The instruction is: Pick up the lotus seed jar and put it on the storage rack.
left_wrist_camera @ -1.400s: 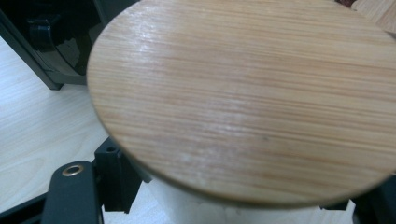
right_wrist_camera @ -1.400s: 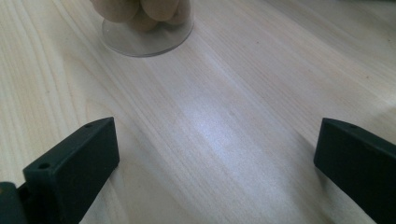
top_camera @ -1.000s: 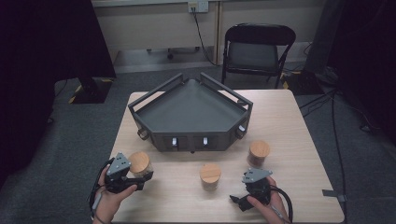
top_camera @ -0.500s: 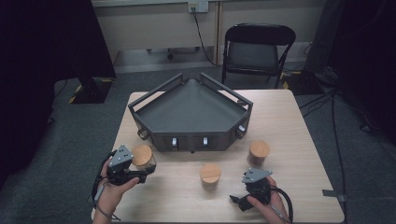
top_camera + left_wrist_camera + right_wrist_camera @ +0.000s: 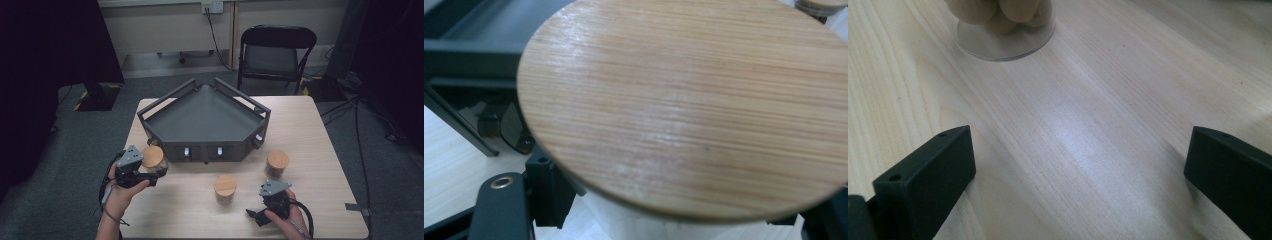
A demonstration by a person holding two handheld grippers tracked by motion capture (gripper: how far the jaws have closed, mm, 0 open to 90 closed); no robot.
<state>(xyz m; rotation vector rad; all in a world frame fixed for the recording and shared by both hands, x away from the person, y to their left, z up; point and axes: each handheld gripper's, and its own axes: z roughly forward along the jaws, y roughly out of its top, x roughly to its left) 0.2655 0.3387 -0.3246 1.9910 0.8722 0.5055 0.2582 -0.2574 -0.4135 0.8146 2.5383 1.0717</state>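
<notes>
High view first. Left gripper (image 5: pixel 152 175) clamped on a wood-lidded jar (image 5: pixel 152 157), just off the near-left corner of the dark grey angular tray (image 5: pixel 205 114), the hand (image 5: pixel 120 192) wrapped round the gripper body from below. Jar close beside the tray's front wall, whether touching it hard to say. Right gripper (image 5: pixel 251 215) down at the near-right of the pale wooden table (image 5: pixel 320 150), nothing between its jaws from this angle. Second jar (image 5: pixel 225 188) standing near the middle of the near edge, between the two grippers; third jar (image 5: pixel 276 164) farther right, near the tray's front-right corner (both upright, lids on). Folding chair (image 5: pixel 276 50) beyond the far edge of the table.

On to the left gripper view. Round bamboo lid (image 5: pixel 684 100) looming huge, grain running across, jar body pale beneath it. Black jaws snug against the jar on either side, closed on it. Tray frame (image 5: pixel 469 50) dark at upper left, another lid's edge peeking in at top right.

Right gripper view now. Two black jaws standing wide apart, bare table (image 5: pixel 1073 140) between them, gripping nothing. Glass base of a jar (image 5: pixel 1005 37) ahead at the top, rounded pale contents inside (blurred, no telling what).
</notes>
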